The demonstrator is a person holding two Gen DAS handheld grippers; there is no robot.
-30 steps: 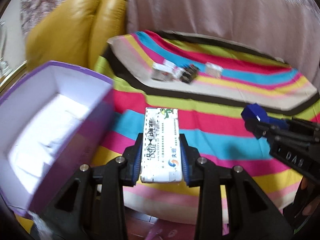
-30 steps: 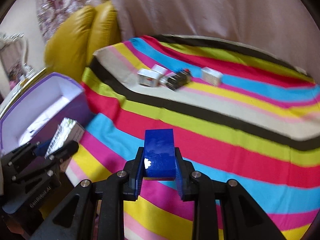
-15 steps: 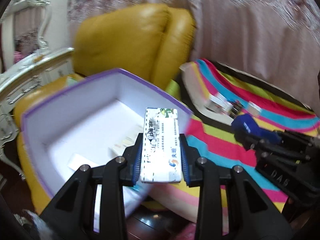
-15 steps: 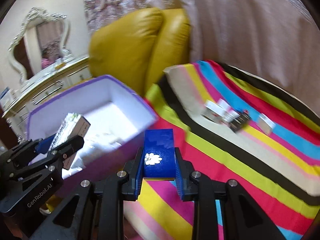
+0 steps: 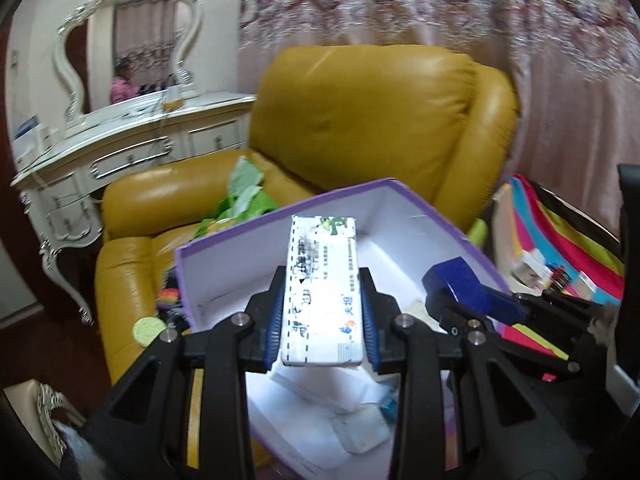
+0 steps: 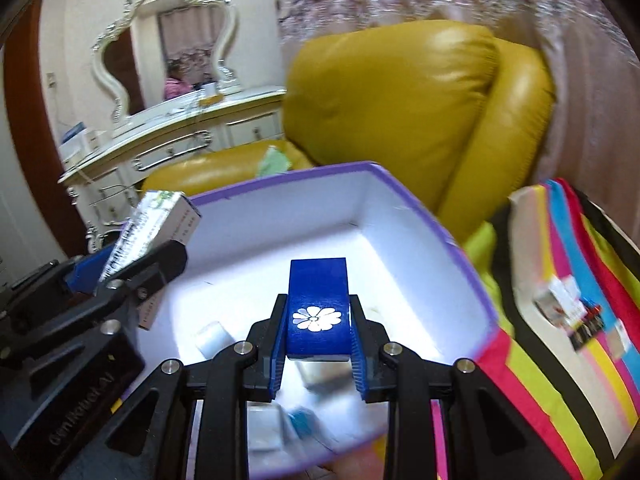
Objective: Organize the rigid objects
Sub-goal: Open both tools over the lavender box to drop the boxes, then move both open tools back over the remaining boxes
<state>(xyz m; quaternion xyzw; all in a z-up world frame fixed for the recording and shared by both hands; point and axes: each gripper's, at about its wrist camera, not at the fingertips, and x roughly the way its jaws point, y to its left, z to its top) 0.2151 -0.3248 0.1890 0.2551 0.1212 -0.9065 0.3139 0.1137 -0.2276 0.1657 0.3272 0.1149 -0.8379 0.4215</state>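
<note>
Our left gripper (image 5: 322,322) clamps the white carton (image 5: 321,292); right gripper (image 6: 318,354) clamps the blue box (image 6: 318,310). We hover both inside the purple bin's rim (image 6: 464,256) (white floor open beneath).

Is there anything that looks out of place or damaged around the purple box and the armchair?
Crumpled green paper lies loose on the yellow armchair seat behind the purple box. Several small boxes sit scattered on the striped cloth. Nothing looks damaged.

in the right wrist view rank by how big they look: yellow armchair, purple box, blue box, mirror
1. yellow armchair
2. purple box
3. mirror
4. blue box, though nearness to the camera inflates it
</note>
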